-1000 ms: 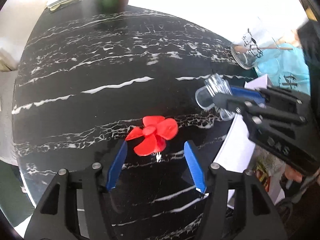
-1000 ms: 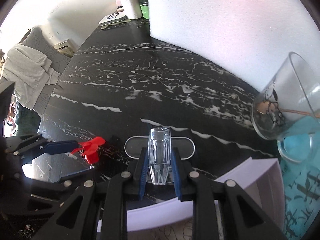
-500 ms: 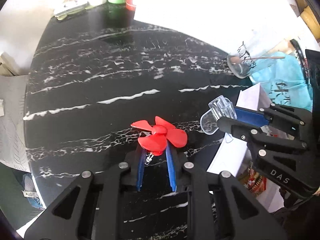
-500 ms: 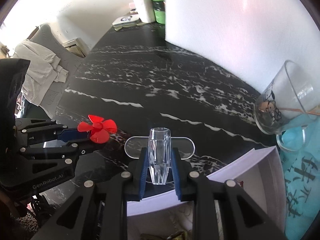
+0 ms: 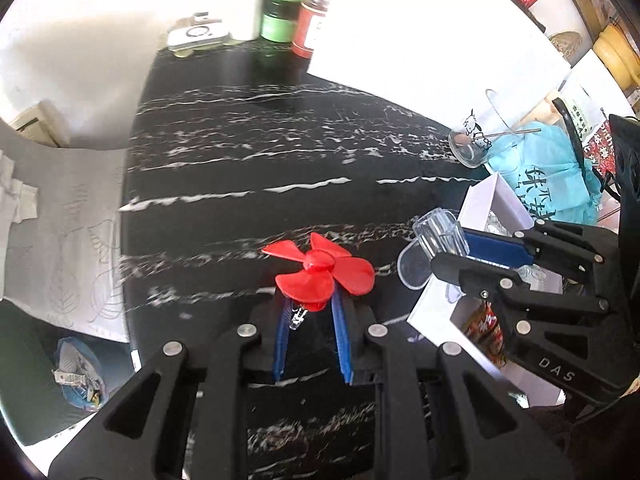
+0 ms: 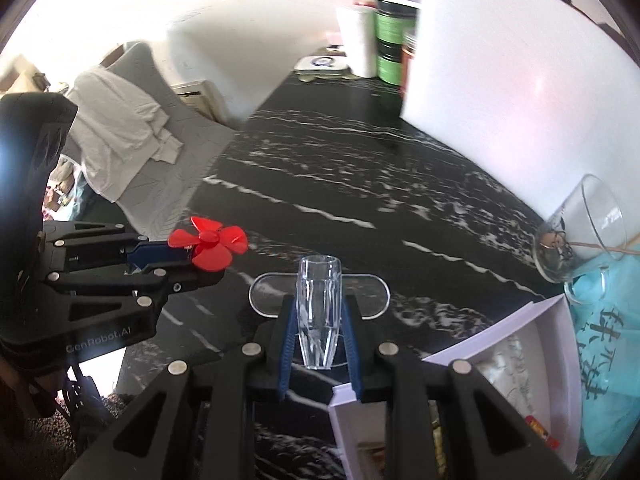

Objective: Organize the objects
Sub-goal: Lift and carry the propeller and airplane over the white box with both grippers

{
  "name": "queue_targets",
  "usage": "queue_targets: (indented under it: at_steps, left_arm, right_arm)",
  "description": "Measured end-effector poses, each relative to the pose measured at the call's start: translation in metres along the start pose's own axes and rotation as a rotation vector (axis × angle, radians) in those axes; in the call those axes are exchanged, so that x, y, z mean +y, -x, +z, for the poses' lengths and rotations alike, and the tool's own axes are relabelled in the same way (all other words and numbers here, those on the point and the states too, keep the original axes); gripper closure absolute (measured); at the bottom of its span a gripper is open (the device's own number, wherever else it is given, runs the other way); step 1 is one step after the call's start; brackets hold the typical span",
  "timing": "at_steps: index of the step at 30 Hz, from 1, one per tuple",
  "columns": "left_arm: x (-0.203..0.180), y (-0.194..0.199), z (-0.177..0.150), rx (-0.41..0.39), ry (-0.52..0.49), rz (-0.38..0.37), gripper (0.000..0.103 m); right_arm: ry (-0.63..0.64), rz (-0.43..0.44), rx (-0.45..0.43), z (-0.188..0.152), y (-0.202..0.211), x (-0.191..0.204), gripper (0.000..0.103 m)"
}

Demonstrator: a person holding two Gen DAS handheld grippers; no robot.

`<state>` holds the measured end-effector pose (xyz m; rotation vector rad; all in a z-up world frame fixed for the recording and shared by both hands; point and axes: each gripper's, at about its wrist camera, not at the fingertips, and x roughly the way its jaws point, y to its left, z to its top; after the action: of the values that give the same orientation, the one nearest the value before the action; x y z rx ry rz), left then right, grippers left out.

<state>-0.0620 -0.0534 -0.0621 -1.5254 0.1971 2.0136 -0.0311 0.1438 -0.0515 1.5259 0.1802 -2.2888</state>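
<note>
1. The left gripper point(image 5: 310, 312) was clamped on the red propeller point(image 5: 320, 274), its blue pads pinching the small motor part under the blades, probably because the thin blades offer no firm hold. The propeller hung clear above the black marble table point(image 5: 248, 168).
2. The right gripper point(image 6: 318, 336) was clenched on the clear plastic holder point(image 6: 318, 300), gripping the upright tube so that the flat oval base pointed away from the fingers, likely to keep the base free for setting down.
3. The white box point(image 6: 532, 344) sat at the table's near right edge, just beside the right gripper, and appeared to be where both pieces belonged; some items already lay inside.
4. The tilted glass point(image 6: 580, 232) leaned against the blue cloth point(image 6: 600, 344) beyond the box, clear of both grippers.
</note>
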Motion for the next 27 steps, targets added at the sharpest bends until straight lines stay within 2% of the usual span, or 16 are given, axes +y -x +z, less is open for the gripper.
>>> queue_targets:
  at_steps: [11,18,27]
  left_arm:
    - [0.007,0.038,-0.020,-0.020,-0.018,0.008,0.084]
    - [-0.014,0.040,-0.027,0.001,-0.101,-0.021,0.084]
    - [-0.056,0.031,-0.030,0.044,-0.245,-0.087,0.084]
  right_arm:
    - [0.039,0.018,-0.008,-0.019,0.027,0.033,0.081]
    - [-0.002,-0.013,-0.020,-0.038,0.042,0.031,0.081]
    - [-0.133,-0.080,-0.028,-0.078,0.063,0.014,0.081]
